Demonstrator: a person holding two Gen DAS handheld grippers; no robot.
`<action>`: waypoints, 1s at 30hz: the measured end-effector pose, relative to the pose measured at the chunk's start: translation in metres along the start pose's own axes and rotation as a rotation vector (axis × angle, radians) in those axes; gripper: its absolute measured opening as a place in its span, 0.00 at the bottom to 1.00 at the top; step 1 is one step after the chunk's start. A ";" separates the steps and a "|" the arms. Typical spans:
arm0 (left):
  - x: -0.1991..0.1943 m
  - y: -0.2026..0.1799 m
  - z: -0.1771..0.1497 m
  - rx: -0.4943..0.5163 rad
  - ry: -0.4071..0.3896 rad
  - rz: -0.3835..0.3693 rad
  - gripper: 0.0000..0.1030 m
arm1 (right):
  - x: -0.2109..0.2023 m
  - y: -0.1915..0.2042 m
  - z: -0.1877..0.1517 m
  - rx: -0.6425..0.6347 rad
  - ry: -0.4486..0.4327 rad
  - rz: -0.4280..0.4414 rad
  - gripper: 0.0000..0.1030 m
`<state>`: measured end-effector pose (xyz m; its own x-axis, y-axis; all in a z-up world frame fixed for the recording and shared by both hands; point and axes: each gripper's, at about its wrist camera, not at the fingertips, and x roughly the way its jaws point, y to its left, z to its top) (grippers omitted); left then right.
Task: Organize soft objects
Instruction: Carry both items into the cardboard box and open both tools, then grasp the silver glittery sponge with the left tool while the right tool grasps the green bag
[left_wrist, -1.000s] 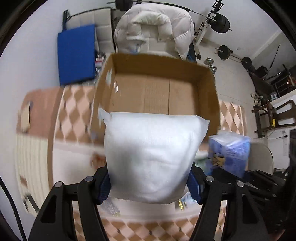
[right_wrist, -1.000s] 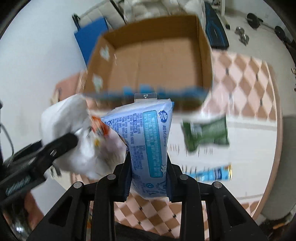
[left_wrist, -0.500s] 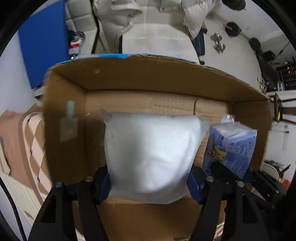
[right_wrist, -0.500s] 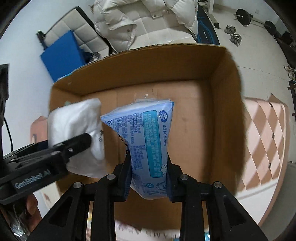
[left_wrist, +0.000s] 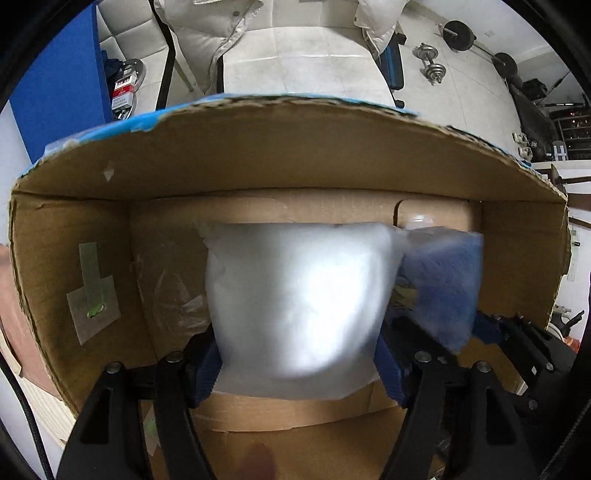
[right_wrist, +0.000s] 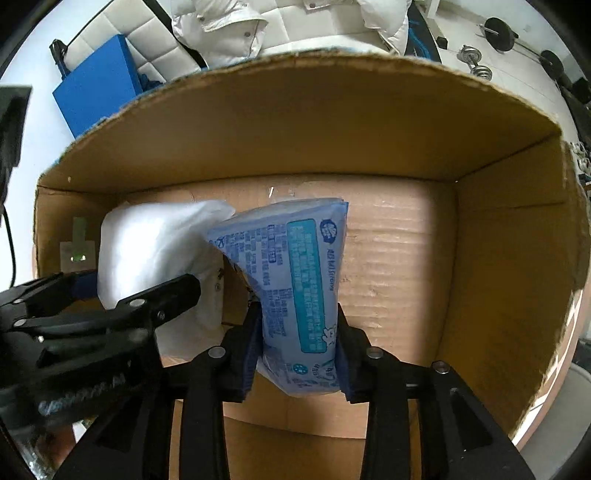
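Observation:
My left gripper (left_wrist: 297, 354) is shut on a white soft pack (left_wrist: 299, 299) and holds it inside the open cardboard box (left_wrist: 280, 155), near its floor. My right gripper (right_wrist: 297, 336) is shut on a blue tissue pack (right_wrist: 299, 280) and holds it upright inside the same box (right_wrist: 509, 258). The two packs sit side by side and touch at their upper corners. The white pack (right_wrist: 155, 247) and left gripper (right_wrist: 129, 302) show at the left of the right wrist view; the blue pack (left_wrist: 443, 280) shows blurred at the right of the left wrist view.
The box walls surround both grippers; the box floor to the right of the blue pack (right_wrist: 399, 266) is bare. Behind the box are a white padded jacket (left_wrist: 280, 40) on a chair, a blue pad (right_wrist: 99, 85), and dumbbells (left_wrist: 432, 66) on the floor.
Both grippers have moved forward from above the checkered table and down into the box with their packs. The packs have come closer together.

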<state>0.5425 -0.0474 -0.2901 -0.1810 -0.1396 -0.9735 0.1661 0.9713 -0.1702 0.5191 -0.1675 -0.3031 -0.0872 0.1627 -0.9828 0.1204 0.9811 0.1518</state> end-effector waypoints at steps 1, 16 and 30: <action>-0.001 0.000 0.002 0.005 0.003 -0.004 0.74 | 0.001 0.001 0.000 -0.003 0.005 -0.005 0.53; -0.087 0.004 -0.055 0.013 -0.180 0.083 0.99 | -0.061 0.006 -0.059 -0.057 -0.111 -0.112 1.00; -0.136 0.032 -0.241 -0.073 -0.375 0.196 0.99 | -0.118 0.030 -0.196 -0.107 -0.250 -0.013 1.00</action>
<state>0.3386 0.0491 -0.1265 0.2140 0.0016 -0.9768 0.0909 0.9956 0.0215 0.3392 -0.1369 -0.1623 0.1609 0.1317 -0.9781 0.0144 0.9906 0.1358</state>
